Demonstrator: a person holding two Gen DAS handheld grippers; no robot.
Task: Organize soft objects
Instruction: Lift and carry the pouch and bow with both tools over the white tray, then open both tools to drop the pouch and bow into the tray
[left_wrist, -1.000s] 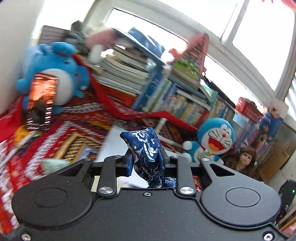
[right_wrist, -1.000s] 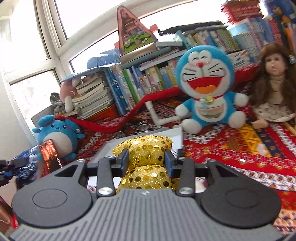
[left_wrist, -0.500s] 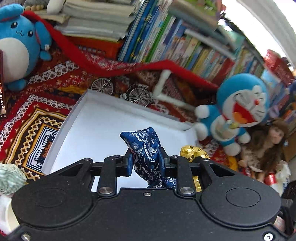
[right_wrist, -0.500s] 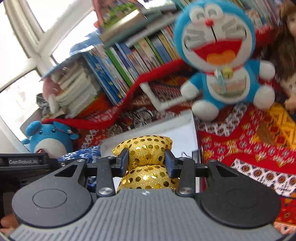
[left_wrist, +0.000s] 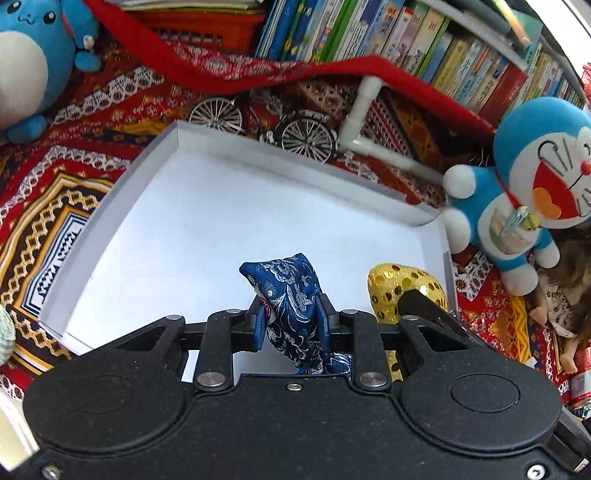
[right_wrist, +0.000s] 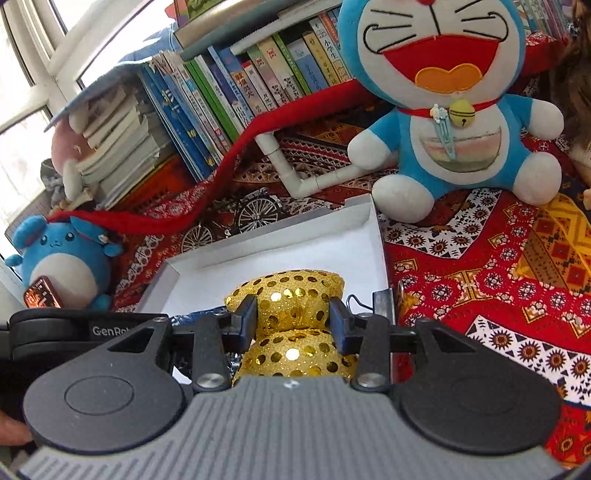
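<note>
Left gripper (left_wrist: 290, 320): clenched on a blue brocade pouch (left_wrist: 291, 295), white floral pattern; the pouch is pinched at its waist between the two pads, its upper end standing clear above them and its lower end bunched toward the gripper body. It hangs over the near part of a shallow white tray (left_wrist: 110, 206).

Right gripper (right_wrist: 293, 319): jaws opening, with a gold sequinned pouch (right_wrist: 288, 295) between them; both pads meet the pouch at its narrowed middle, and it bulges above and below that waist. Whether it rests on the tray floor cannot be told from either view. In the left wrist view it appears as a gold lump just right of the blue pouch, at the tray's near right corner.

Tray: white, low-walled, on a red patterned cloth (right_wrist: 480, 266); its floor shows bare beyond the two pouches.

Just behind the tray's far wall: a miniature metal bicycle (left_wrist: 306, 136) and a white pipe elbow (left_wrist: 360, 118).

Right of the tray: a blue-and-white cat plush (right_wrist: 454, 122), seated and facing forward, with a bell at its collar. A brown-haired doll (left_wrist: 565, 295) lies beside it.

Left of the tray: a round blue plush (right_wrist: 55, 254).

Rear: a row of upright books (right_wrist: 236, 88), a stack of books to their left, and a red scarf (left_wrist: 229, 74) draped along the front.
</note>
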